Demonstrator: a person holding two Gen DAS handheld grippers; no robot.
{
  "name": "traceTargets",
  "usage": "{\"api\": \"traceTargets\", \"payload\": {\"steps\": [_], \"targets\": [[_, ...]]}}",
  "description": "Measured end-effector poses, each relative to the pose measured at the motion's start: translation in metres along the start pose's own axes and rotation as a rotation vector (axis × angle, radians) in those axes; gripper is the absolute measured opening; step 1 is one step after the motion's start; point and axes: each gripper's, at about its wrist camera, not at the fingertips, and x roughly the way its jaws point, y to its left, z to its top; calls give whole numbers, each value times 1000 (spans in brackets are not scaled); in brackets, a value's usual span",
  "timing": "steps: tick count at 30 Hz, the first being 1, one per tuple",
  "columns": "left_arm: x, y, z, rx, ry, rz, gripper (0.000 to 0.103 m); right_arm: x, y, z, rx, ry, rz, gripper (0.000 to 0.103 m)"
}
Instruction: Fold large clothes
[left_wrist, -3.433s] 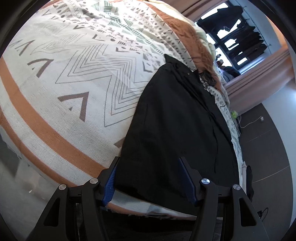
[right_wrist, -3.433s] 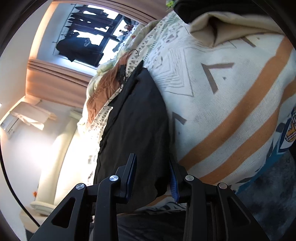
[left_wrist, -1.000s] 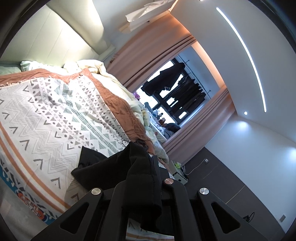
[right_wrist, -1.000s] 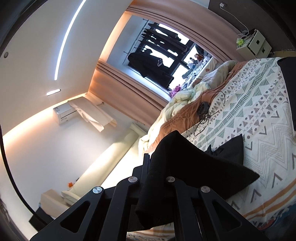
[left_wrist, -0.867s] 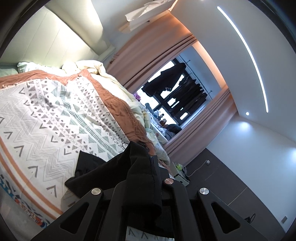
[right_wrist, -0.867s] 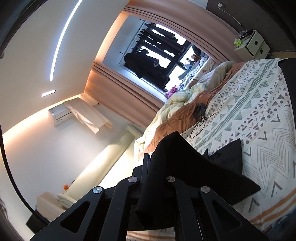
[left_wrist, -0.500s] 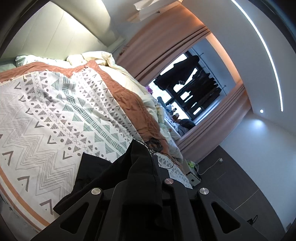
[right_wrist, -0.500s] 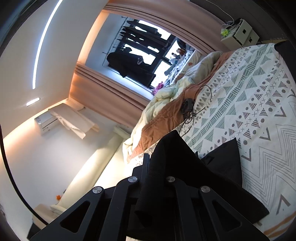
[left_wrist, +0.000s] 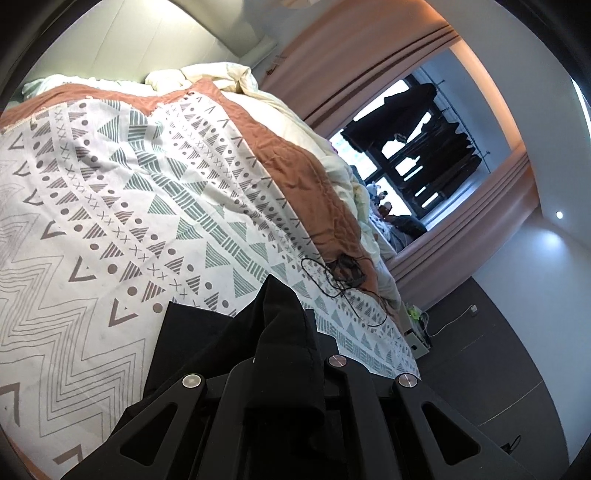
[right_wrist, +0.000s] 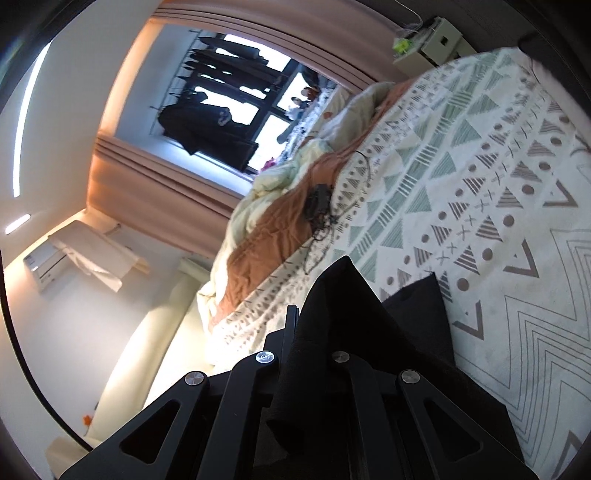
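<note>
Both claws are clamped on a black garment (left_wrist: 284, 332), each with a peak of the dark cloth pinched between its fingers.

In the left wrist view, the left claw (left_wrist: 284, 363) sits at the bottom centre of the frame. The cloth rises to a point above its fingers and drapes over them, hiding the pads. More of the garment spreads to the lower left, lying flat on the patterned bedspread (left_wrist: 129, 206) with 1 squared corner showing left of centre.

In the right wrist view, the right claw (right_wrist: 314, 354) is also at the bottom centre, pressed together on the black garment (right_wrist: 340, 302). The fabric stands in a peak above the fingers and falls away to the lower right. A flat panel of it rests on the bedspread (right_wrist: 480, 184) just right of the peak.

The bedspread is white with grey and green triangles, dots, crosses and zigzag lines. A rust-brown blanket (left_wrist: 306, 184) and a cream duvet (left_wrist: 221, 77) lie bunched along the far side of the bed. A tangle of black cable (left_wrist: 343, 273) rests on the bedspread just beyond the garment's peak. Dark clothes (right_wrist: 207, 125) hang at the window (right_wrist: 258, 96), framed by pink curtains (right_wrist: 166, 184).
</note>
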Motion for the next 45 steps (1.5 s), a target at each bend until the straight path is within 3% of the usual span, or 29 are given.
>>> {"api": "traceTargets", "payload": {"steps": [7,12,13,14,16,18,20,27,38,45], "targets": [[70,29,-5,-22,66,97,2,44,-31,1,34,27,-82,4],[106,43,-7,-44,96,150,2,73,-40,2,18,50,-202,6],[111,44,-7,-50,102,151,2,77,-39,2,0,56,-219,13],[118,44,-7,-49,115,154,4,80,-37,2,-19,62,-233,38],[128,42,-8,-46,140,157,19,79,-34,-1,-45,42,-241,73],[134,42,-9,-53,152,148,71,72,-29,-2,-77,15,-249,76],[127,38,-9,-51,112,145,87,66,-27,-1,-95,22,-263,76],[100,39,-7,-36,107,161,87,33,-38,-2,-74,34,-319,76],[43,75,-43,-12,163,297,87,-5,-57,-34,-123,130,-473,76],[34,103,-73,2,249,331,73,-5,-62,-65,-160,241,-469,74]]}}
